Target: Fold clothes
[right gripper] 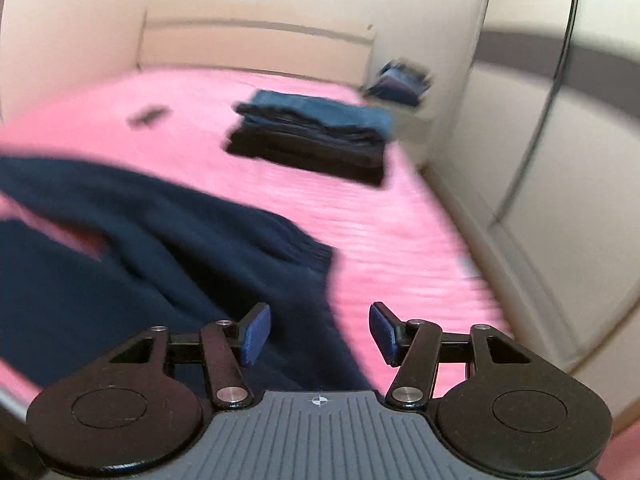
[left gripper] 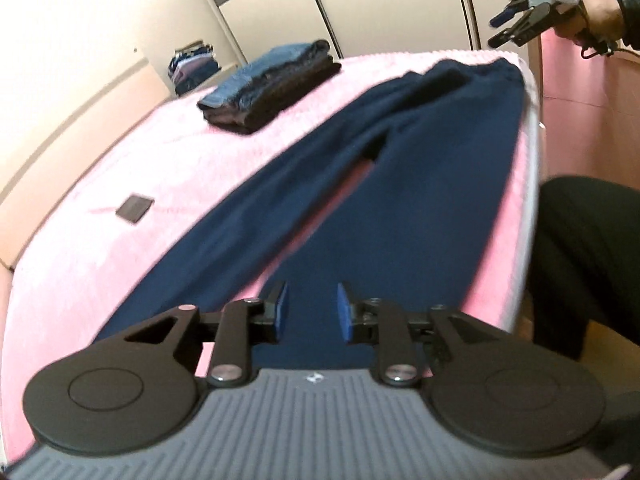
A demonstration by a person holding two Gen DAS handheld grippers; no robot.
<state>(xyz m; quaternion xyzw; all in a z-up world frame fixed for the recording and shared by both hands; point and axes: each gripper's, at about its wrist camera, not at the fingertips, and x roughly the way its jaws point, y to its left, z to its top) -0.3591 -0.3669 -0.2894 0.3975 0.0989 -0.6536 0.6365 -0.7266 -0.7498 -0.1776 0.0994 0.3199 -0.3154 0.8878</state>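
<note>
A pair of navy trousers (left gripper: 400, 168) lies spread flat on the pink bed cover (left gripper: 160, 168), legs towards the left wrist camera and waistband at the far edge. My left gripper (left gripper: 312, 308) hangs above one trouser leg, its blue pads apart with nothing between them. In the right wrist view the trousers (right gripper: 120, 260) fill the lower left, with the ribbed waistband near the middle. My right gripper (right gripper: 318, 332) is open and empty above the waistband's edge. The left wrist view also shows the right gripper (left gripper: 497, 31), held in a hand (left gripper: 592, 16) above the far bed corner.
A folded stack of jeans and dark clothes (left gripper: 272, 88) (right gripper: 312, 136) sits on the bed beyond the trousers. A small dark flat object (left gripper: 135, 209) lies on the cover. Another clothes pile (left gripper: 194, 66) stands by the wall. A person's dark leg (left gripper: 592, 248) is beside the bed edge.
</note>
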